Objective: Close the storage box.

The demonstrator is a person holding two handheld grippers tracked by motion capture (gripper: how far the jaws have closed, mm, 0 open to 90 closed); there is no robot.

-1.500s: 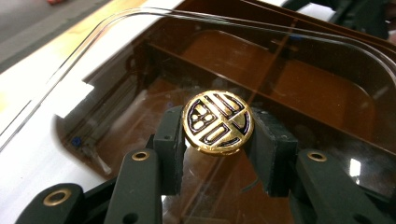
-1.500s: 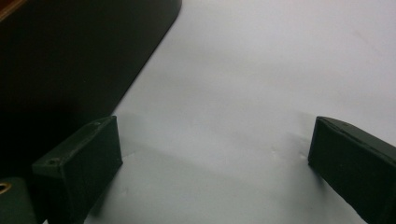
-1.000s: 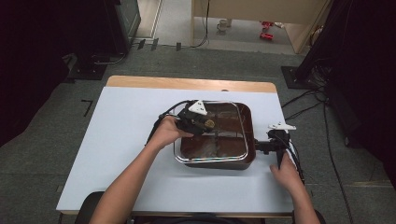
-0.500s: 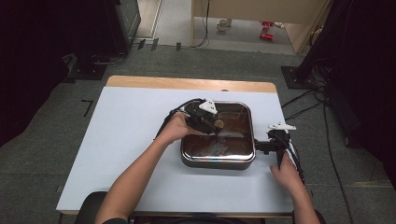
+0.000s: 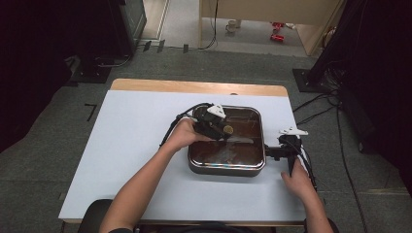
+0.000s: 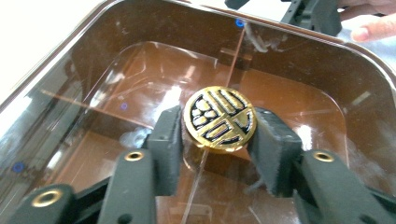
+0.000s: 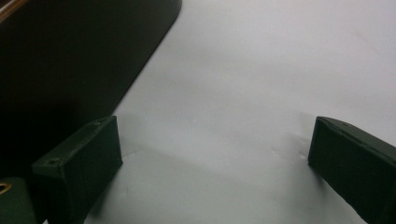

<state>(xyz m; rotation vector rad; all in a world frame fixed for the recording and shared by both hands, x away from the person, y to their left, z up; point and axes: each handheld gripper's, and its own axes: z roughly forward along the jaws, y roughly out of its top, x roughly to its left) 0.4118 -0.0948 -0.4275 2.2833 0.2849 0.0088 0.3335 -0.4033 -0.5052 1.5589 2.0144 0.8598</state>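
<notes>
A dark square pan (image 5: 226,169) stands right of the table's middle with a glass lid (image 5: 245,145) lying on it. The lid's round gold-and-black knob (image 6: 219,117) sits between the jaws of my left gripper (image 6: 219,125), seen over the lid's left part (image 5: 221,128) in the high view. These jaws have just been opening, and the pads stand close beside the knob without pressing it. My right gripper (image 5: 284,151) rests at the pan's right side, low over the white tabletop. Its jaws (image 7: 215,163) are wide open with nothing between them, and the pan's dark wall (image 7: 70,56) lies to their left.
The white table (image 5: 131,145) has a wooden strip (image 5: 194,87) along its far edge. Cables trail from both grippers. Dark equipment and cords stand on the grey floor around the table.
The lid, held tilted above the pan by the left gripper a second ago, has come down flat onto the pan. The right hand has kept still.
</notes>
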